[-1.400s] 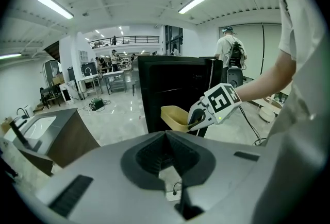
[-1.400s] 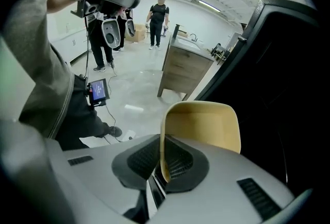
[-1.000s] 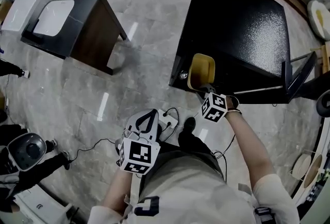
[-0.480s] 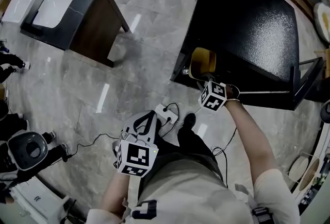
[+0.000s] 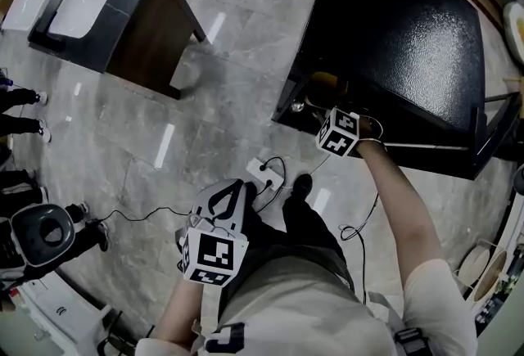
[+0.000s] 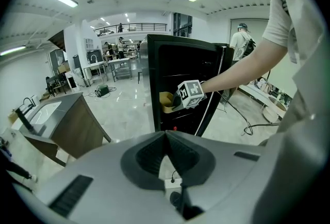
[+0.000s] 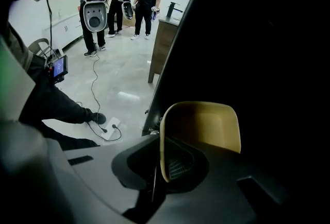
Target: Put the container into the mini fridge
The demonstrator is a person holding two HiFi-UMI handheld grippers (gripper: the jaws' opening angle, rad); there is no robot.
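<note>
You are in the placing step. Your right gripper (image 7: 162, 162) is clamped on the side wall of the yellow container (image 7: 206, 124), with one jaw inside the rim and one outside. The container hangs at the mouth of the black mini fridge (image 5: 409, 27), and its far part is already in the dark of the opening. In the head view it shows only as a yellow sliver under the fridge's top edge, just ahead of that gripper. Your left gripper (image 6: 166, 138) sits low in front of your body, well apart from the fridge, with its jaws closed together on nothing. I judge it has no part in this step. The next move, as I read it, is to carry the container further in until its base has something to rest on. Then lower it until it sits flat, and only then let the jaws part. The inside is too dark in the right gripper view to show how deep it runs, so go slowly and feel for contact. You grip one wall only, so the container may tip as it lands. Hold it level, and draw the gripper straight back out so the inner jaw does not drag the rim.
</note>
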